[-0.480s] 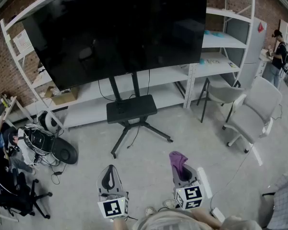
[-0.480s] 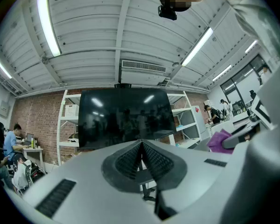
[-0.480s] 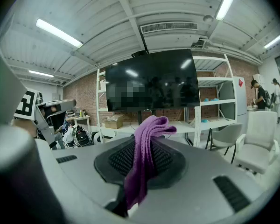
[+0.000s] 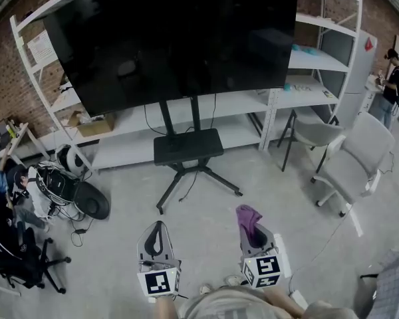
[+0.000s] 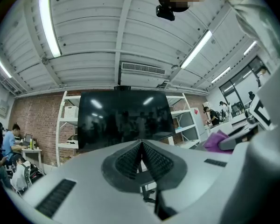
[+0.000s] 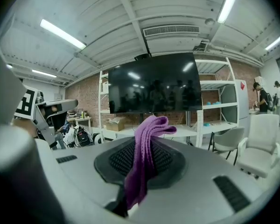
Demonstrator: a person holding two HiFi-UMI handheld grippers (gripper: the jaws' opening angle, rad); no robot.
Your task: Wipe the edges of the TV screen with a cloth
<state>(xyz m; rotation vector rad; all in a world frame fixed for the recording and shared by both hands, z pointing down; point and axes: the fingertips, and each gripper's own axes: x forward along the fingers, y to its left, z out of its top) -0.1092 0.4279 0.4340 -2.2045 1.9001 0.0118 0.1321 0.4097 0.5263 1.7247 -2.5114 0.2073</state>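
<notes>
A large black TV screen (image 4: pixel 179 32) on a black wheeled stand (image 4: pixel 186 153) fills the upper head view; it also shows ahead as the TV (image 5: pixel 123 118) in the left gripper view and the TV (image 6: pixel 151 88) in the right gripper view. My right gripper (image 4: pixel 250 226) is shut on a purple cloth (image 4: pixel 248 218), which sticks up between the jaws and drapes as the cloth (image 6: pixel 147 148) in its own view. My left gripper (image 4: pixel 154 234) is shut with nothing in it, jaws pressed together. Both grippers are low, well short of the TV.
White metal shelving (image 4: pixel 306 52) stands behind the TV against a brick wall. Two grey chairs (image 4: pixel 352 155) are at the right. Bags, cables and a black round object (image 4: pixel 86 201) lie at the left floor. A person (image 4: pixel 391 78) stands far right; another sits at far left.
The head view has shifted slightly, so the TV and stand sit a bit further right and lower. Both grippers hold their state, the cloth still clamped.
</notes>
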